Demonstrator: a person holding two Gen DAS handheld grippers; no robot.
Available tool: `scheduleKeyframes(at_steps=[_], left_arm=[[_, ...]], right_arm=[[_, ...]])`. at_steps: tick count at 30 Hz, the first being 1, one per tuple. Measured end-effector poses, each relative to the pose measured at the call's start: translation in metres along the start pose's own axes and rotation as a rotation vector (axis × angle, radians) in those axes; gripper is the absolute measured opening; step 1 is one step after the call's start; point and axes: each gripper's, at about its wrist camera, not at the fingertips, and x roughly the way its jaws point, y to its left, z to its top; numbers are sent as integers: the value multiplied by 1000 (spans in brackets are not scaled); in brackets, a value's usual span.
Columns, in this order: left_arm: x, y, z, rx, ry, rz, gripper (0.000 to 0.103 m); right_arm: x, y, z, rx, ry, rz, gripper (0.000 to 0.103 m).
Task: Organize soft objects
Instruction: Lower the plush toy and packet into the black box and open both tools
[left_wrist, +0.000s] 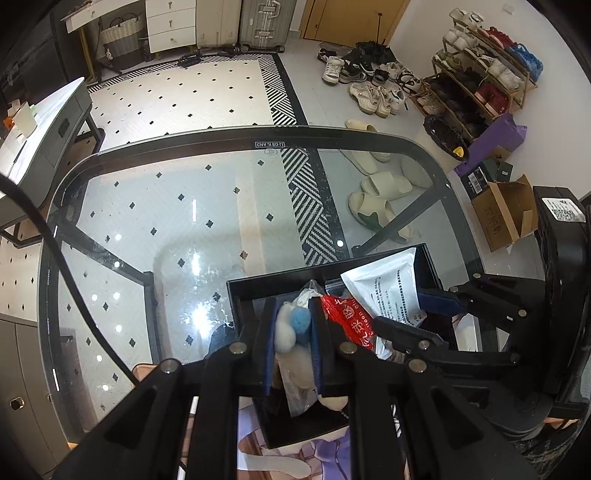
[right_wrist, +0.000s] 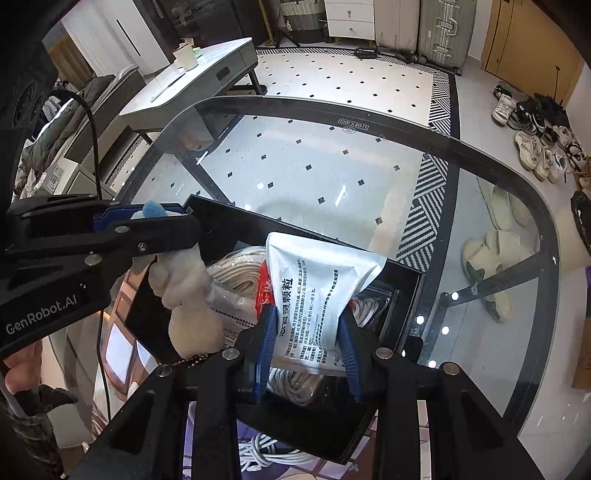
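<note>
My left gripper (left_wrist: 293, 334) is shut on a small cream plush toy (left_wrist: 286, 332) with a blue pompom, in a clear wrapper, held over the black box (left_wrist: 240, 288). In the right wrist view the left gripper (right_wrist: 147, 221) holds the toy (right_wrist: 184, 288) hanging at the box's left side. My right gripper (right_wrist: 308, 332) is shut on a white printed pouch (right_wrist: 317, 284) above the box (right_wrist: 406, 280); the pouch also shows in the left wrist view (left_wrist: 388, 284). A red packet (left_wrist: 343, 317) and coiled cream rope (right_wrist: 240, 280) lie inside the box.
The box stands on a glass table with a dark rim (left_wrist: 184, 134) (right_wrist: 517, 181). A white cable coil (right_wrist: 266, 454) lies by the box's near side. Slippers (left_wrist: 373, 206), shoes and a shoe rack (left_wrist: 480, 77) are on the floor beyond.
</note>
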Motion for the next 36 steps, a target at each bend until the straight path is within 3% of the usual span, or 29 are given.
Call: scheduleKeyframes(at_steps=[10, 19, 23, 25, 29, 34, 36], left_arm=[[28, 1, 0, -11, 43, 7, 14], [28, 3, 0, -15, 44, 11, 15], [21, 3, 0, -13, 35, 7, 24], [17, 4, 0, -14, 26, 0, 39], [7, 0, 0, -6, 11, -1, 44], [-8, -5, -2, 9, -15, -4, 49], [-15, -7, -4, 14, -24, -6, 50]], right_arm=[[19, -7, 2, 3, 31, 3, 33], [16, -3, 2, 8, 28, -8, 36], [10, -2, -1, 10, 15, -9, 41], [6, -1, -2, 9, 10, -6, 41], [-5, 0, -4, 13, -16, -7, 51], [-26, 1, -8, 15, -47, -10, 55], [-34, 1, -11, 19, -61, -12, 63]])
